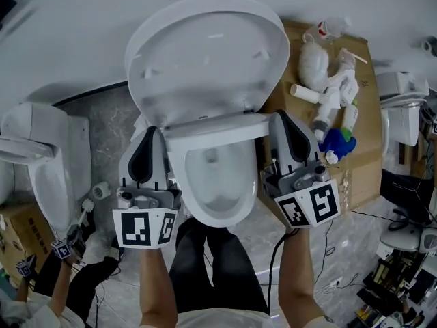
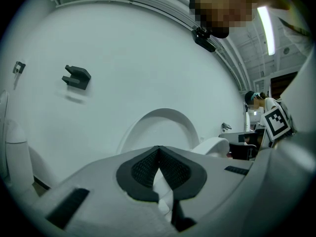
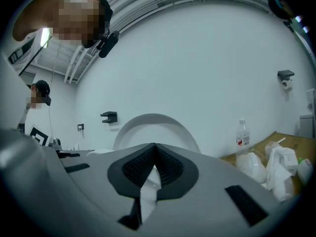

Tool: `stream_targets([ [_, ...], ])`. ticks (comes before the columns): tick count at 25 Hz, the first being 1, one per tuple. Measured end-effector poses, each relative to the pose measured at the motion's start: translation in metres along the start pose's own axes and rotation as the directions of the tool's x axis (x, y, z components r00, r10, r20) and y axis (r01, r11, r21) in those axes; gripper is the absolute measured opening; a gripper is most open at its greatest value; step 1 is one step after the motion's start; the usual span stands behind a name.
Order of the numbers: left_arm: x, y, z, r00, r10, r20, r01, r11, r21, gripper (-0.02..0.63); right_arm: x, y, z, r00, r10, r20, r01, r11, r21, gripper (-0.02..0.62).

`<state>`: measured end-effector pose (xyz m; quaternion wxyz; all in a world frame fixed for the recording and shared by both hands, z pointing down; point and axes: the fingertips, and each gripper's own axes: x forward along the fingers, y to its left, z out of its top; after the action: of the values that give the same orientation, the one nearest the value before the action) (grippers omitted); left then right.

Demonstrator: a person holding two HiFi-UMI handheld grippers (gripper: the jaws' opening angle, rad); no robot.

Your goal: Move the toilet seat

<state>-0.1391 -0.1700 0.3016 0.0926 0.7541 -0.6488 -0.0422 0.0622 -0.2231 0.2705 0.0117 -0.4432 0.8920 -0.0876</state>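
Left gripper [image 1: 153, 134], right gripper [image 1: 280, 118] both staying... no: both pinching shut, holding nothing. Toilet seat [image 1: 205, 53] standing up; maybe tipping, banging down on bowl [image 1: 213, 207].

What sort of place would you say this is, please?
Probably a lab or workshop mock-up, not a real bathroom: the middle toilet has a second toilet close beside it, a cardboard box of bottles on its other side, and cables across the floor.

No legible text, label or number in any view.
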Motion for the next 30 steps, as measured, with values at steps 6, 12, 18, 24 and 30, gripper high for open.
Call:
stream_targets([
  [6,0.012,0.006,0.004,1.0,-0.002,0.004,0.002,1.0,0.002,0.009,0.014,-0.004,0.003,1.0,0.009,0.005,-0.009,1.0,-0.006,0.012],
  [12,0.022,0.009,0.006,1.0,-0.014,0.003,0.014,1.0,0.004,0.009,0.025,-0.009,0.006,1.0,0.016,0.014,-0.016,1.0,-0.013,0.012],
  [18,0.03,0.013,0.006,1.0,-0.009,0.011,0.009,1.0,0.005,0.009,0.035,-0.012,0.006,1.0,0.021,0.021,-0.021,1.0,-0.018,0.012],
  [24,0.039,0.017,0.009,1.0,-0.007,0.022,0.007,1.0,0.008,0.009,0.046,-0.015,0.008,0.999,0.027,0.024,-0.026,0.999,-0.025,0.012],
  [30,0.047,0.023,0.011,0.999,-0.005,0.032,0.005,1.0,0.012,0.009,0.057,-0.016,0.01,0.999,0.04,0.028,-0.039,0.999,-0.036,0.012],
])
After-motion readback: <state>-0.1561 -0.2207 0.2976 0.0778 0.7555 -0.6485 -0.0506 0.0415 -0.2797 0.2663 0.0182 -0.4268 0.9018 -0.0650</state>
